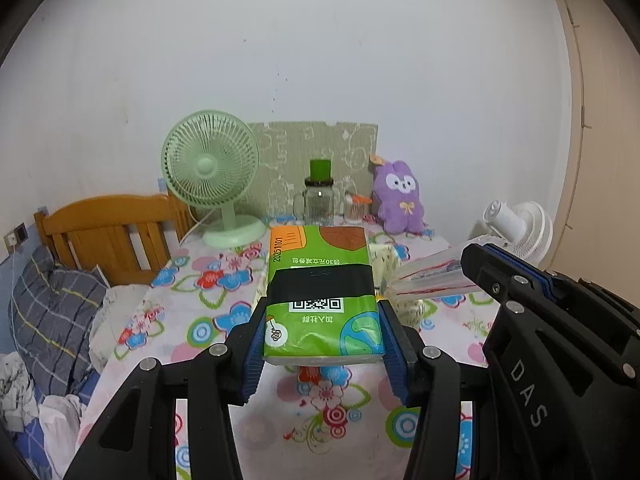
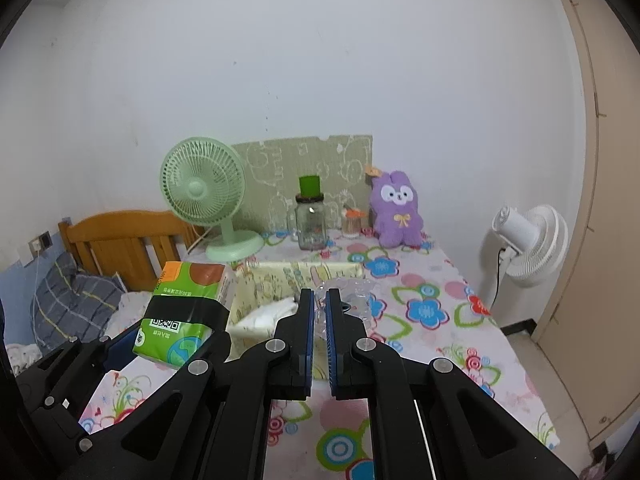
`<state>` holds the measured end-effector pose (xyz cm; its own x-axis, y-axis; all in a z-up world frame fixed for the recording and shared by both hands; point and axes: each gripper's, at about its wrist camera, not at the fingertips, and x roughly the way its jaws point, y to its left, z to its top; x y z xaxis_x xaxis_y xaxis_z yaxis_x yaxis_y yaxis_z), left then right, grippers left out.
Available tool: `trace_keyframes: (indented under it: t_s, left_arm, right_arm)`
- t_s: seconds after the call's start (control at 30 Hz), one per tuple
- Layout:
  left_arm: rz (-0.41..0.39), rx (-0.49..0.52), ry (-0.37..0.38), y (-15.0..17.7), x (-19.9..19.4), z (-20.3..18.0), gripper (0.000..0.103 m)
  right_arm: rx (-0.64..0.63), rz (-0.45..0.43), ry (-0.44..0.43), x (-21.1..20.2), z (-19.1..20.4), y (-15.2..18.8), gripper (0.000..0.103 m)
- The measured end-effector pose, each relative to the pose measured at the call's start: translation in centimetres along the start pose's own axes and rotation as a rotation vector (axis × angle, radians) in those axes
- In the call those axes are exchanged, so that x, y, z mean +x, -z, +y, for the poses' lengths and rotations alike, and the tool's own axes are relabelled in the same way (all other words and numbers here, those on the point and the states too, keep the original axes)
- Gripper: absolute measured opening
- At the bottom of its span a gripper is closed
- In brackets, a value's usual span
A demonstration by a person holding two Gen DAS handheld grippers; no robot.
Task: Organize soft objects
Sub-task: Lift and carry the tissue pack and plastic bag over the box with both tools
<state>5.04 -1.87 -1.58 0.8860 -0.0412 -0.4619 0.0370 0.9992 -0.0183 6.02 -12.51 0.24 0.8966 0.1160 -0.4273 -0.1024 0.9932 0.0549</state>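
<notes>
L claw (image 1: 322, 344): pinching green plastic-wrapped tissue pack (image 1: 320, 292) at its sides; light, squashy, slick film. R claw (image 2: 318, 320): pinching crinkly clear plastic bag (image 2: 344, 296); flimsy.

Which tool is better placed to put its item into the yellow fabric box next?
Probably the right tool: it holds the clear plastic packet right over the yellow fabric box. The left tool holds the green tissue pack beside the box.
</notes>
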Motion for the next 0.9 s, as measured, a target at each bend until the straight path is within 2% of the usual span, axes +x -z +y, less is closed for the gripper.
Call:
trace_keyframes:
  t_s: [0.43,0.9]
  left_arm:
    - [-0.040,0.005,0.022,-2.1,0.4,0.0,0.052]
    - [-0.023,0.005,0.023,-3.4,3.9,0.5,0.052]
  right_arm:
    - [-0.009,-0.045,0.020,0.1,0.2,-2.2,0.008]
    - [-0.006,-0.023,0.023,4.2,0.1,-3.5,0.008]
